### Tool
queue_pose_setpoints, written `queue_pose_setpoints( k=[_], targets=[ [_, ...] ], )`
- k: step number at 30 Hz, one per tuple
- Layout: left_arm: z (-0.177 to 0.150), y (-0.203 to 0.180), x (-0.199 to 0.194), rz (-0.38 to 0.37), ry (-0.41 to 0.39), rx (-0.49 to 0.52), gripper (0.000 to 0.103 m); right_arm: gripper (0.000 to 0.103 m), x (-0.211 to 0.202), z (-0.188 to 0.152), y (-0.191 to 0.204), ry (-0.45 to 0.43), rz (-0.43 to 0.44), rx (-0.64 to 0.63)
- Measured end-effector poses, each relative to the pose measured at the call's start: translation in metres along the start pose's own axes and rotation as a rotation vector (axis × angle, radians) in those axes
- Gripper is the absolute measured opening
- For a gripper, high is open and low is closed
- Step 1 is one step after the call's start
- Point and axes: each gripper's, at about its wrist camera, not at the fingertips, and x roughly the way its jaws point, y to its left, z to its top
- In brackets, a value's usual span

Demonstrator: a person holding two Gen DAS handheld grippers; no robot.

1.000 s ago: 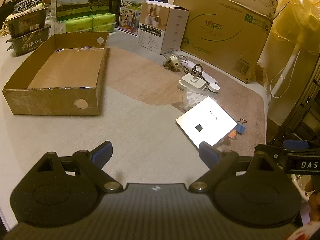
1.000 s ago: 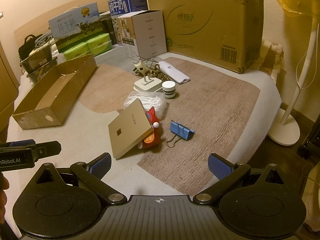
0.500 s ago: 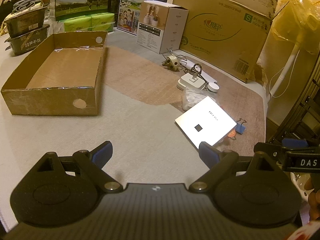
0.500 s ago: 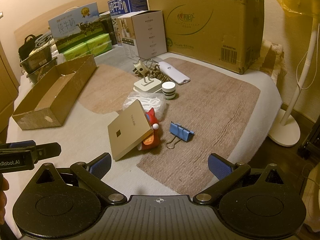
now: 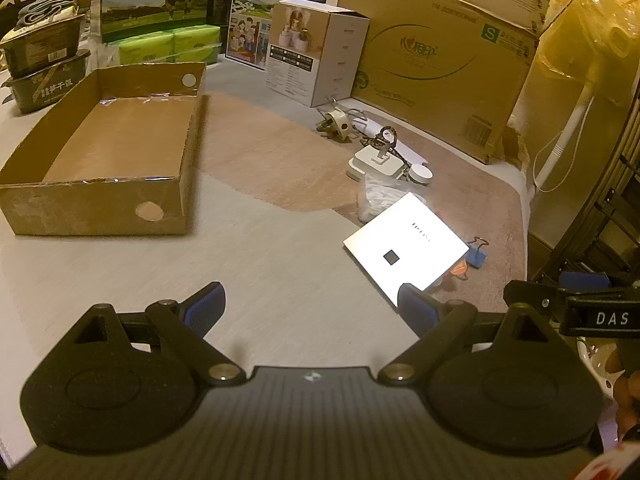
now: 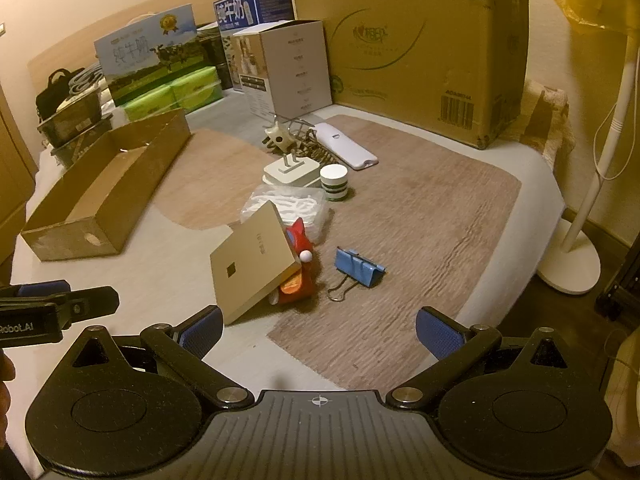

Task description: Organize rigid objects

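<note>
Nothing has shifted over the last second: left gripper (image 5: pixel 310 304) and right gripper (image 6: pixel 318 330) still hover spread and empty, while the white flat box (image 6: pixel 254 258), binder clip (image 6: pixel 358 270) and plug (image 6: pixel 290 170) lie outside the empty cardboard tray (image 5: pixel 100 210), so sorting has not begun.

Two wrist fisheyes, each angled down over its own claw, side by side; both share the open cardboard tray (image 5: pixel 104 168) and flat white box (image 6: pixel 254 258).
</note>
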Motion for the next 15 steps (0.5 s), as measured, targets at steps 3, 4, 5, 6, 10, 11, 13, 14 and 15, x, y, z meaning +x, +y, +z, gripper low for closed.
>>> queue_pose_setpoints(
  k=[3, 4, 5, 6, 10, 11, 13, 14, 15],
  targets=[
    [0.001, 0.0, 0.002, -0.008, 0.002, 0.006, 0.092, 0.102, 0.001, 0.001, -0.002, 0.001, 0.0, 0.0],
    [0.001, -0.001, 0.003, -0.01, 0.003, 0.007, 0.092, 0.102, 0.002, 0.002, -0.003, 0.001, 0.001, -0.001],
    [0.001, -0.001, 0.004, -0.014, 0.003, 0.009, 0.092, 0.102, 0.002, 0.002, -0.003, 0.001, 0.0, -0.001],
    [0.002, -0.001, 0.005, -0.017, 0.004, 0.012, 0.092, 0.102, 0.003, 0.002, -0.004, 0.002, 0.001, -0.003],
    [0.004, -0.002, 0.01, -0.046, 0.009, 0.035, 0.092, 0.102, 0.009, 0.004, -0.011, 0.003, 0.007, -0.019],
    [0.005, -0.002, 0.012, -0.057, 0.011, 0.043, 0.092, 0.102, 0.01, 0.004, -0.013, 0.002, 0.01, -0.026],
    [0.007, -0.002, 0.016, -0.075, 0.012, 0.067, 0.092, 0.102, 0.014, 0.005, -0.015, -0.001, 0.021, -0.047],
    [0.008, -0.002, 0.018, -0.084, 0.012, 0.083, 0.092, 0.102, 0.016, 0.006, -0.018, -0.001, 0.027, -0.06],
    [0.009, -0.003, 0.02, -0.095, 0.014, 0.099, 0.092, 0.102, 0.017, 0.006, -0.02, -0.002, 0.036, -0.076]
  ],
)
